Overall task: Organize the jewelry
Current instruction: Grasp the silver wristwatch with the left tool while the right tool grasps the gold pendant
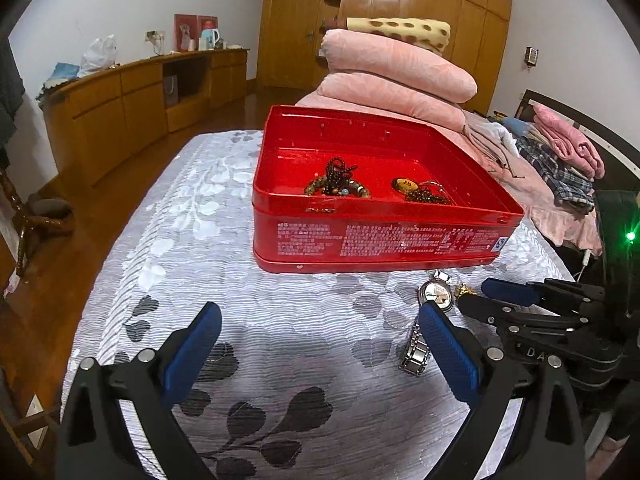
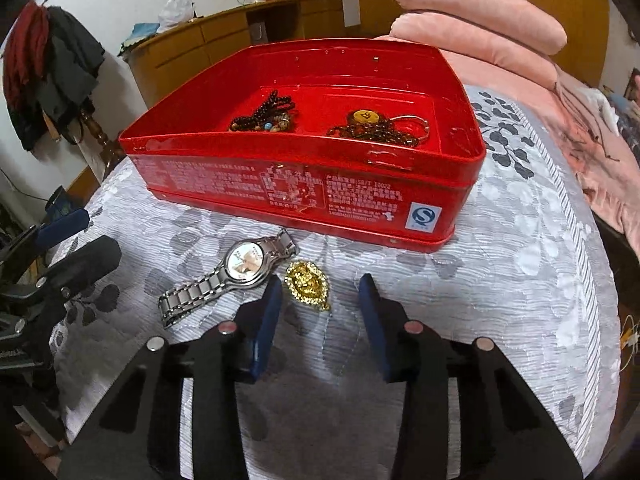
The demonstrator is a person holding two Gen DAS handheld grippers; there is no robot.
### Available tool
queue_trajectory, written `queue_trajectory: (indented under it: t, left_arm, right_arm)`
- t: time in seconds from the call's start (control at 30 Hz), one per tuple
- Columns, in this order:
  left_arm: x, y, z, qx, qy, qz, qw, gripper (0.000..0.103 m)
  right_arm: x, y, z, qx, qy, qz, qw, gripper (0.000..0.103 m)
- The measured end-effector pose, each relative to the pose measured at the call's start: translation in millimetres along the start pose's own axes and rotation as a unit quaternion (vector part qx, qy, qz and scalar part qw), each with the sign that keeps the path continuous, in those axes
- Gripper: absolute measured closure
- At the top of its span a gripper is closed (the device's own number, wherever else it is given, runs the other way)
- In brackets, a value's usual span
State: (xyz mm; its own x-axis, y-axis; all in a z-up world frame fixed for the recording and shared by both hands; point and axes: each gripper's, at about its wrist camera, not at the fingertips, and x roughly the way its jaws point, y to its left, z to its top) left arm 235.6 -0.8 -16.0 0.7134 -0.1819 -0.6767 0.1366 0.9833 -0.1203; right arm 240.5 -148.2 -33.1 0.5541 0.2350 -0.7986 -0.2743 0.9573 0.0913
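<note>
Red tin [image 2: 304, 184] open on the grey leaf-patterned bedspread [image 2: 520, 280], lid off, printed side wall toward both cameras. Inside, dark bead strings [image 2: 268, 114] heaped at the left, more brown beads with a round amber piece [image 2: 365, 116] and a thin metal ring [image 2: 416, 124] at the right.

In front of the tin, on the spread: silver wristwatch [image 2: 244, 266] lying face up, band stretched toward the lower left, and just beside its case a gold pendant [image 2: 307, 285], close but whether touching hard to tell.

Right gripper [image 2: 320, 292] tilted down over the spread, blue pads apart and partly drawn in, nothing pressed between them. Pendant lying just ahead of the tips, nearer the left pad [image 2: 269, 320], almost against it; right pad clear of it. Watch outside the jaws, off to the left.

Left gripper [image 1: 320, 320] wide open above bare spread, nothing between its fingers. Watch [image 1: 436, 296] just behind its right fingertip [image 1: 444, 340], band partly hidden by it. Right gripper visible at the side in the left wrist view [image 1: 476, 296], tips down beside the pendant [image 1: 464, 290].
</note>
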Motion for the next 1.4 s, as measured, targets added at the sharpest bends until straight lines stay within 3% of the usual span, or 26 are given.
queue_trajectory:
  t: [0.23,0.47,0.73,1.03,1.2,1.27,1.4]
  left_arm:
    - [2.7,-2.0,3.3,-0.002,0.002,-0.006,1.0,0.006]
    - [3.6,-7.4,2.6,0.004,0.005,-0.007,1.0,0.006]
    - [9.5,-29.2,2.3,0.027,0.012,-0.028,0.9992,0.007]
    - [32.5,-73.3,6.0,0.073,0.044,-0.06,0.9946,0.033]
    - [47.5,-81.6,8.4,0.079,0.065,-0.064,0.9927,0.037]
    - [51.5,-81.2,7.8,0.076,0.075,-0.071,0.9917,0.048]
    - [56.4,-83.2,8.8,0.071,0.083,-0.077,0.991,0.055]
  right_arm:
    - [4.5,11.1,3.4,-0.029,0.004,-0.006,1.0,0.083]
    - [-0.9,4.8,1.2,-0.016,-0.002,-0.01,1.0,0.084]
    - [-21.2,-30.7,-9.6,0.03,-0.016,-0.036,0.999,0.084]
    - [-34.7,-54.2,-21.5,0.052,-0.025,-0.039,0.998,0.084]
    - [-36.0,-62.2,-24.3,0.063,-0.029,-0.036,0.997,0.084]
    - [-35.5,-63.8,-25.0,0.065,-0.029,-0.035,0.997,0.084]
    - [-34.8,-65.0,-27.0,0.069,-0.03,-0.032,0.997,0.084]
